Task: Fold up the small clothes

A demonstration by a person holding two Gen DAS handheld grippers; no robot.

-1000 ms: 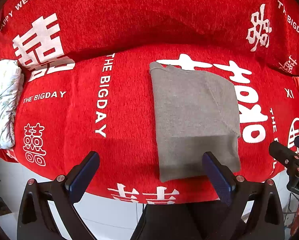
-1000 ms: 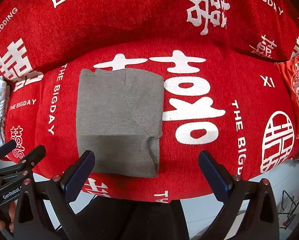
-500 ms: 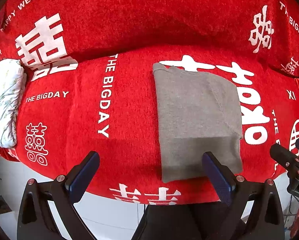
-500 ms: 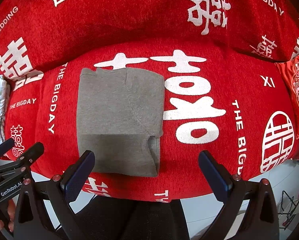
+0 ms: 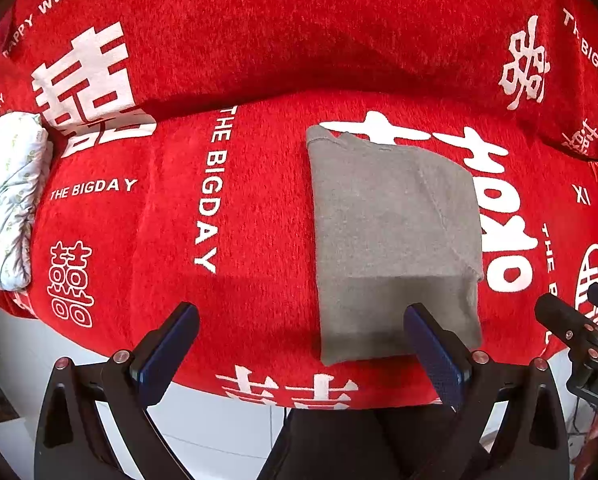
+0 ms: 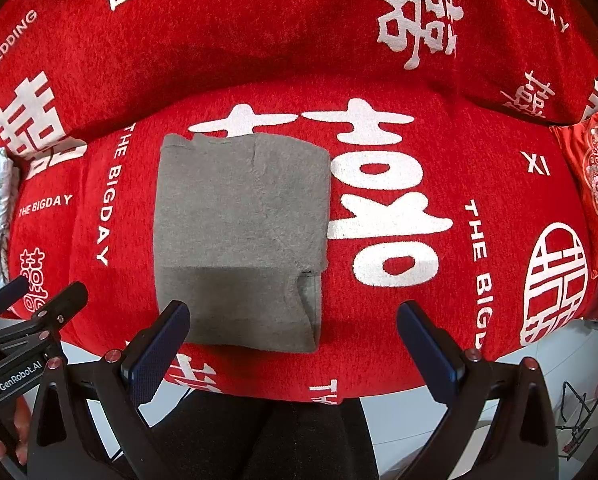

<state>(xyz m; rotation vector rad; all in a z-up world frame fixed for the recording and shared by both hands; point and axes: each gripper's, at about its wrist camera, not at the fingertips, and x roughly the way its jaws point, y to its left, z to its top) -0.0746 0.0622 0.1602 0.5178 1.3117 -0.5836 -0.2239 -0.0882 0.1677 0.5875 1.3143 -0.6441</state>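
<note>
On the red blanket [image 5: 259, 216] with white wedding lettering: grey garment [image 5: 395, 240], folded into a compact rectangle, lying flat near the front edge. Neckline end faces away from the cameras; a diagonal seam runs across the top layer. Right side shows stacked layers with a small flap edge sticking out at the lower right.

Left hand-held gripper [image 5: 299, 344]: jaws wide apart, nothing between them, held off the front edge. Its right finger overlaps the garment's near edge in view; contact unclear. Garment sits right of centre in the left wrist view.

Right hand-held gripper [image 6: 295, 340]: jaws also wide apart, empty. Its left finger overlaps the garment's near-left corner in view; contact can't be confirmed. Garment [image 6: 239, 236] sits left of centre here.

White patterned bundle [image 5: 7, 200] at the blanket's far left edge, well apart from the garment. Red embroidered cushion [image 6: 595, 184] at far right.
</note>
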